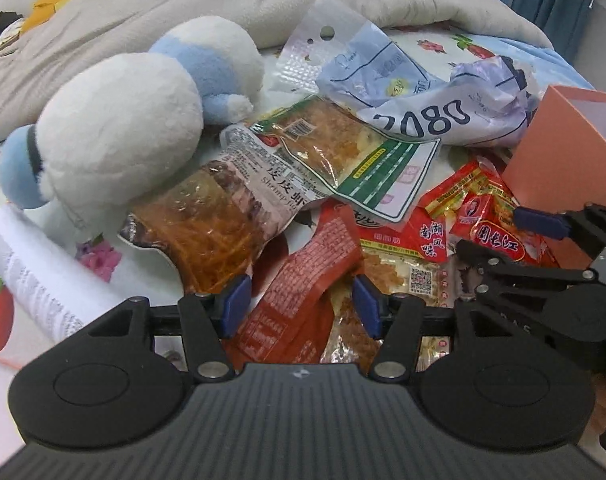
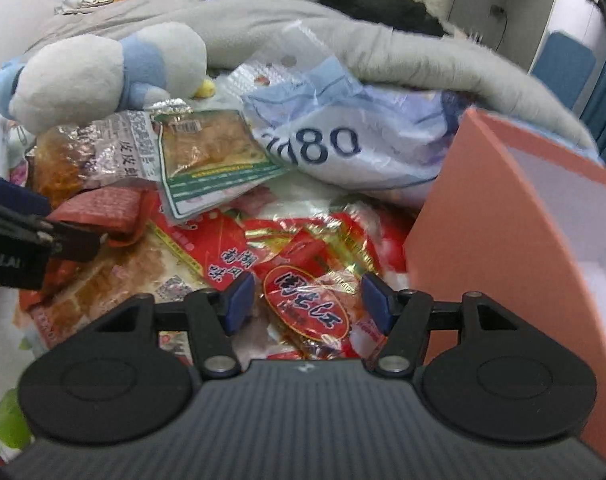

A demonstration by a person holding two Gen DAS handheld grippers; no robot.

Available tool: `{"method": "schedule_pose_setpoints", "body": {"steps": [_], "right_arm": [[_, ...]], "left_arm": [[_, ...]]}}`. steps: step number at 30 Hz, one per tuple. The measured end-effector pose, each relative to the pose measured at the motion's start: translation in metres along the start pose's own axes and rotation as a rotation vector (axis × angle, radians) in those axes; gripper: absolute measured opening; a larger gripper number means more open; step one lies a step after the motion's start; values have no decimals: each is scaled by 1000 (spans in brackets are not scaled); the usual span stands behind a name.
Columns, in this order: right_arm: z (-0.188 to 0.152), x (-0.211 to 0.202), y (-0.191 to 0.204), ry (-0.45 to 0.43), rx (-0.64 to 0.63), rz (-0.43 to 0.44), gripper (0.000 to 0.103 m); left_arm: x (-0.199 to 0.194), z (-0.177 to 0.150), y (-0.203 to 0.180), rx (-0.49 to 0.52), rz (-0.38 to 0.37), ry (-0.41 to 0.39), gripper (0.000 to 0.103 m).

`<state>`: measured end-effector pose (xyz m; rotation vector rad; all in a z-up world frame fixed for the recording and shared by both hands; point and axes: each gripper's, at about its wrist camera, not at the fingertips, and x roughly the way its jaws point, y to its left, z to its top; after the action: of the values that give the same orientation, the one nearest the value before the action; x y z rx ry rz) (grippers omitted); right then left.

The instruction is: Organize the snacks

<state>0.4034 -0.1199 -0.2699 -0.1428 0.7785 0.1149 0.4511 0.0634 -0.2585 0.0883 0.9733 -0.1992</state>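
Observation:
A heap of snack packets lies on a flower-print bed sheet. My left gripper (image 1: 301,304) is open, its blue pads on either side of a dark red packet (image 1: 303,280); the same packet shows in the right wrist view (image 2: 103,208). My right gripper (image 2: 307,300) is open over a small red packet with an oval label (image 2: 307,312), also seen in the left wrist view (image 1: 499,236). An orange box (image 2: 483,248) stands open just right of the heap. A shrimp-strip bag (image 1: 207,220), a green-edged packet (image 1: 343,156) and a white "2080" bag (image 1: 423,116) lie behind.
A white and blue plush toy (image 1: 123,132) lies left of the heap. A grey quilt (image 1: 183,12) is bunched behind it. A printed paper sheet (image 1: 35,272) lies at the left. The right gripper's body (image 1: 543,280) reaches in from the right, close to the box (image 1: 563,152).

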Motion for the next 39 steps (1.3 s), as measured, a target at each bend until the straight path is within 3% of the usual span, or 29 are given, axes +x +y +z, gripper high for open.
{"method": "schedule_pose_setpoints", "body": {"steps": [8,11,14,16,18,29,39], "right_arm": [[1,5,7,25,-34,-6,66],[2,4,9,27,-46,-16,58],[1,-2,18,13,-99,-15,41],[0,-8,25,6,-104,-4,19],[0,-13,30,6,-103,0,11],[-7,-77,30,-77,-130,47,7],[-54,-155,37,-100,-238,101,3]], "left_arm": [[12,-6,-2,0,1,-2,48],[9,-9,-5,6,-5,-9,45],[4,-14,-6,-9,-12,-10,43],[0,-16,-7,-26,-13,-11,43],[-6,-20,-8,-41,-13,-15,43],[-58,-40,-8,-173,-17,-56,43],[-118,-88,-36,-267,-29,-69,43]]}}
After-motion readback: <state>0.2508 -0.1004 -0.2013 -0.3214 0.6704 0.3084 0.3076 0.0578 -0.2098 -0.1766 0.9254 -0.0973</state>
